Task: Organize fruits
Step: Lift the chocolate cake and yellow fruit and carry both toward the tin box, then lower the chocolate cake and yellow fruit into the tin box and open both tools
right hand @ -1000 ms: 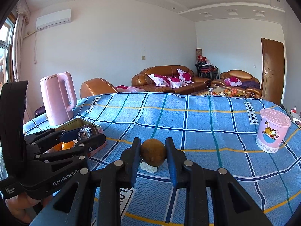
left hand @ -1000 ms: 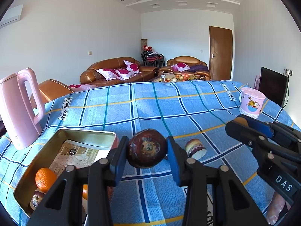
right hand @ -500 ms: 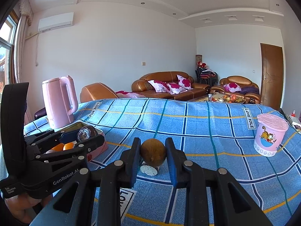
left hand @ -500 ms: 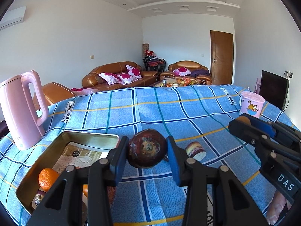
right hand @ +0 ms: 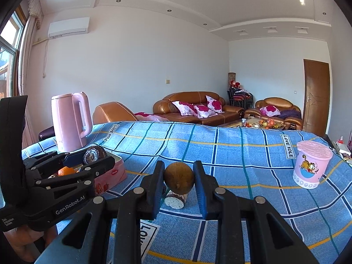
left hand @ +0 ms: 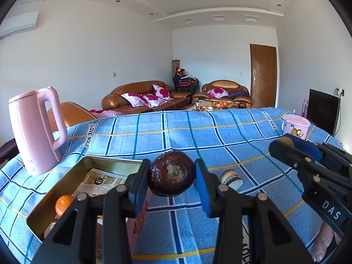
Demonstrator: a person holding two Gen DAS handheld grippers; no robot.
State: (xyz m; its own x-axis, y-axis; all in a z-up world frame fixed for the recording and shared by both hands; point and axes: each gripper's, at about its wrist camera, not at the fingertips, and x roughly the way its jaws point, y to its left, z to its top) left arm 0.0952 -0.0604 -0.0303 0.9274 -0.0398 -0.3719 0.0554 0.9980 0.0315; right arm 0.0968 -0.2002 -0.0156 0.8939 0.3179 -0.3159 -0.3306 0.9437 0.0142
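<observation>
My left gripper point(left hand: 172, 173) is shut on a dark purple-brown round fruit point(left hand: 172, 173), held above the blue checked cloth beside a pink tin point(left hand: 66, 187) that holds an orange point(left hand: 63, 204). My right gripper point(right hand: 178, 178) is shut on a brown round fruit point(right hand: 178, 177), lifted over a small cut piece with a white face point(right hand: 175, 200) lying on the cloth. That piece point(left hand: 231, 177) also shows in the left wrist view, right of the held fruit. The left gripper point(right hand: 94, 157) appears at the left of the right wrist view, the right gripper point(left hand: 286, 143) at the right of the left wrist view.
A pink kettle point(left hand: 35, 129) stands at the back left by the tin. A pink lidded cup with a cartoon cat point(right hand: 311, 167) stands at the right on the blue checked tablecloth point(right hand: 231, 154). Brown sofas and a door lie beyond the table.
Both views have tilted up a little, showing more ceiling. Each gripper keeps its fruit; nothing on the cloth has shifted.
</observation>
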